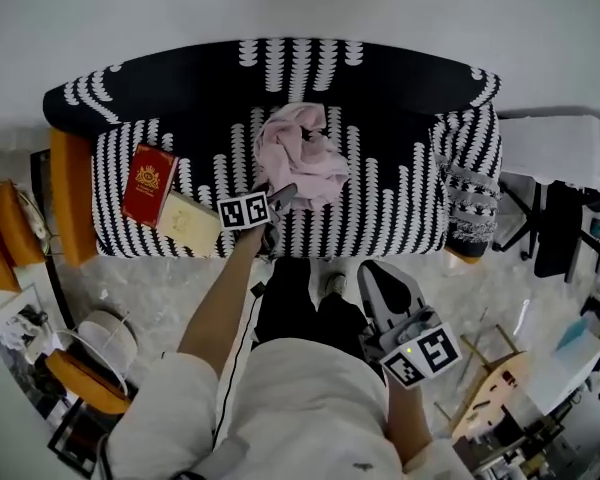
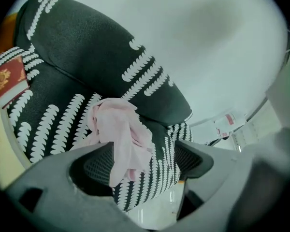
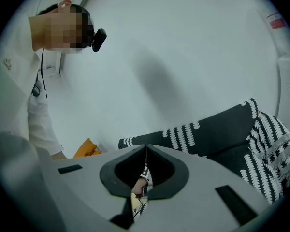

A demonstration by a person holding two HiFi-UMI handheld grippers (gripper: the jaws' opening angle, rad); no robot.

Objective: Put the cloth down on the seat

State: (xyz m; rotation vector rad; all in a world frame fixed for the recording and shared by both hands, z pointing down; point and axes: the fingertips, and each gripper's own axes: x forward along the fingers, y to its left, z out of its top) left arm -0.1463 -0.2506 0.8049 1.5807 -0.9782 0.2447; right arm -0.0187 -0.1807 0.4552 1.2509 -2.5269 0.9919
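I see the cloth lying crumpled on the seat, at the centre of the frame. My left gripper is just below it, jaws wide apart, with a fold of cloth between them but not squeezed. My right gripper, at the lower right, has its jaws pressed together and holds nothing.

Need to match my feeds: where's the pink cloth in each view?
Head view: pink cloth at centre, on the seat.
Left gripper view: pink cloth at centre, reaching down between the parted jaws.
Right gripper view: not in it.
Shared landmark: the black-and-white sofa backrest, in all three.
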